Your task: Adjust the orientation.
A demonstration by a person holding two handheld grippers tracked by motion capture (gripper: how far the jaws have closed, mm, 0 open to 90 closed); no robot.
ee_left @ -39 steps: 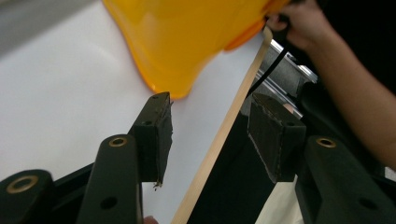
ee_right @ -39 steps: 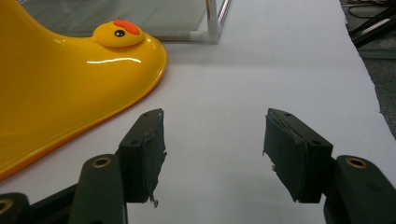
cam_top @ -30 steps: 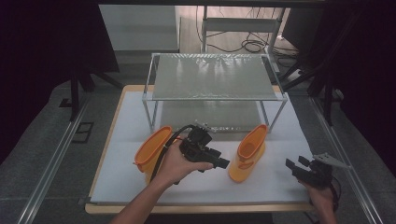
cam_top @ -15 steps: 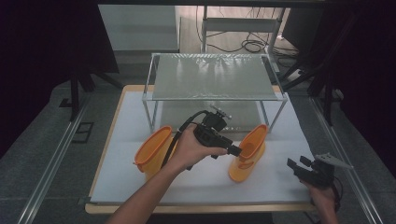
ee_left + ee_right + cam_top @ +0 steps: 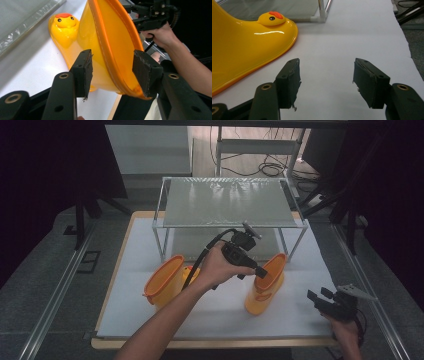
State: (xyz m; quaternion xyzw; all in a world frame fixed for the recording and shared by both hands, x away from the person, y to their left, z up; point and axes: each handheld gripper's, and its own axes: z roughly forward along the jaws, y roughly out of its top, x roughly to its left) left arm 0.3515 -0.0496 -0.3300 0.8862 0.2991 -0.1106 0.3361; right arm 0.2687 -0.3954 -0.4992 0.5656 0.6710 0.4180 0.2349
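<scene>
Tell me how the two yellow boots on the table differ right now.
The right boot stands upright; the left boot leans over. The left gripper has its open jaws around the right boot's rim, while the left boot sits untouched. Both are glossy yellow with orange trim on the white tabletop.

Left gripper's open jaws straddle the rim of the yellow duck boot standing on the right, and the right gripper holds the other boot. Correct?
Not quite. The right gripper holds nothing: the right gripper view shows its open jaws over bare white sheet. The left gripper does straddle the boot rim.
</scene>
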